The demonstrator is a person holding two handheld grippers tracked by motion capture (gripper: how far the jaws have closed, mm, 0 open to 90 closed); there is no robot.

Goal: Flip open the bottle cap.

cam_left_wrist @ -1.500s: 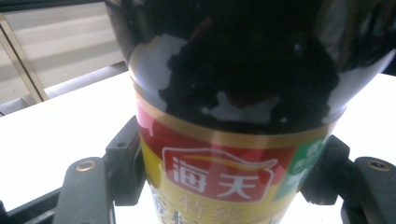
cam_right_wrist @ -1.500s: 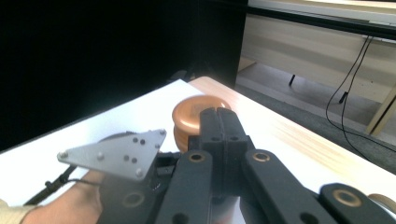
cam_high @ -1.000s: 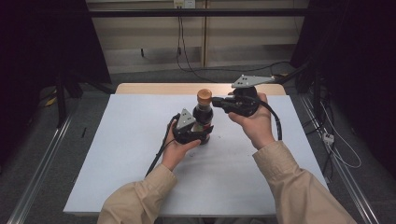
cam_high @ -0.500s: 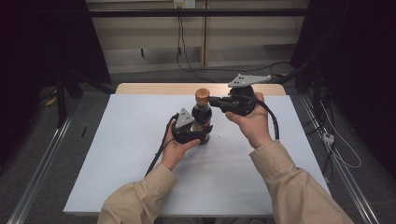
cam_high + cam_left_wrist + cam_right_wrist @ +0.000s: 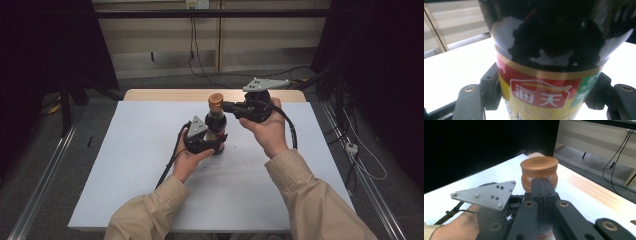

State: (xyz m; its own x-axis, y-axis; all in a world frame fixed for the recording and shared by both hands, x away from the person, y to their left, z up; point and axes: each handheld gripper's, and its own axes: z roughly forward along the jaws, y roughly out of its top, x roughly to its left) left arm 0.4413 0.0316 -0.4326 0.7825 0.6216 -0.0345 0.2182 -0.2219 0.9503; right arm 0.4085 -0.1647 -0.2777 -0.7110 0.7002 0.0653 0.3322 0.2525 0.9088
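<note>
Our left gripper clamps the dark sauce bottle upright on the white surface, while our right gripper, fingers pressed together, has edged nearer its orange cap, probably to open it.

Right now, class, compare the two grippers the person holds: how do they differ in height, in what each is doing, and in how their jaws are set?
The left gripper sits low, near the table, while the right gripper is held higher, level with the bottle's neck. The left gripper's jaws are spread around the dark bottle at its label; the right gripper's jaws are pressed together just short of the brown cap. Both are black and carry a grey three-cornered plate.
</note>
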